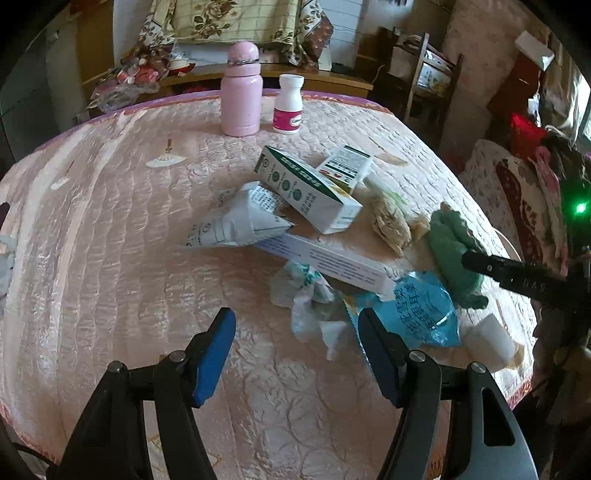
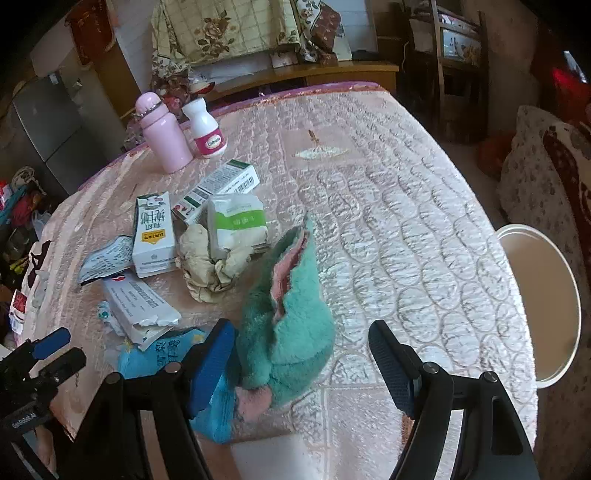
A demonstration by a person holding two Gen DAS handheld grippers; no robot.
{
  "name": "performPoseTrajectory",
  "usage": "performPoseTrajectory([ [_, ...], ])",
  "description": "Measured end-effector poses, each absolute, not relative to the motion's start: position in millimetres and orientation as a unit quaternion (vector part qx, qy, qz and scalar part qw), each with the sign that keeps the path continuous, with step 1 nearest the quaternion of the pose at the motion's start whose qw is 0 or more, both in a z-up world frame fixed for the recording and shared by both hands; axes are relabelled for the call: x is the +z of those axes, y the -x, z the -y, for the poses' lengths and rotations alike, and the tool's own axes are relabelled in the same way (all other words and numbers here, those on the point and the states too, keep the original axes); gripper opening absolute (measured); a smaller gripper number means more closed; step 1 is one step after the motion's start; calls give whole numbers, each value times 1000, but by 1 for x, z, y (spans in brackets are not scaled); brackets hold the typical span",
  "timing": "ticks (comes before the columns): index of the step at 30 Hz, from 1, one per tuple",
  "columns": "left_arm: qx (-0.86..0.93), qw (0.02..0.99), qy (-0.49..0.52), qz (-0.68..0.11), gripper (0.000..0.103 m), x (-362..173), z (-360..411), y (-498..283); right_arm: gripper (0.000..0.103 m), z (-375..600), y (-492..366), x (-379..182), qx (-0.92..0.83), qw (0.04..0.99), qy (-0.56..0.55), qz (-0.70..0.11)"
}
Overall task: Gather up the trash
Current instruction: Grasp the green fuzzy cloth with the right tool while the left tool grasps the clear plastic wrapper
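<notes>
Our left gripper (image 1: 297, 354) gapes empty just short of the crumpled wrapper (image 1: 306, 306); our right gripper (image 2: 301, 360), open too, straddles the green plush (image 2: 291, 317). The pill bottle (image 2: 205, 129) reads "Caltrate".

I'm looking into a lived-in home: a quilted pink table cover (image 1: 110, 229), floral bedding (image 1: 236, 22) heaped on a wooden cabinet (image 1: 332, 79) behind it, and what may be a fridge (image 2: 55, 125) left of it.

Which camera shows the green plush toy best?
The right wrist view: the toy lies close and nearly whole between its fingers. The left wrist view shows it small at the edge, partly behind the right gripper.
</notes>
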State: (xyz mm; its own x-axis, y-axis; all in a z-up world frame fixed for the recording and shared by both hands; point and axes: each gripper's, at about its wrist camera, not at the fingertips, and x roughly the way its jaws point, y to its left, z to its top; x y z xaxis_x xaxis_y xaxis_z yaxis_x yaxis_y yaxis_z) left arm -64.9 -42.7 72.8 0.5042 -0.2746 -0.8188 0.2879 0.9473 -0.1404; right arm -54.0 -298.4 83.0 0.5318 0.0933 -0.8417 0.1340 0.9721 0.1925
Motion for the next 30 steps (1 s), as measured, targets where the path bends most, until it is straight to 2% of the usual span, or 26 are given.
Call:
performPoseTrajectory([
  [15,-163,856,2,-490,69,33,49,24,78,298,37,69,-4,856,-123,-502],
  [16,-166,856,9,-490,66,32,48,23,78,299,36,67,-3,854,-127,-504],
  [18,-176,852,19,-493,51,30,48,22,78,300,33,63,0,852,-135,-506],
  [21,-181,849,24,-495,36,28,46,22,77,301,34,61,2,853,-141,-502],
  [22,-182,849,22,-495,25,28,46,23,74,301,34,60,3,854,-140,-501],
  [23,-184,849,22,-495,21,29,46,25,61,301,34,60,5,854,-141,-500],
  [24,-181,850,21,-495,20,30,46,26,57,300,35,60,16,855,-148,-498],
  [26,-177,852,20,-493,14,34,43,29,54,298,37,63,16,857,-145,-494],
  [30,-176,855,30,-486,14,49,30,36,53,294,44,77,24,870,-128,-475],
])
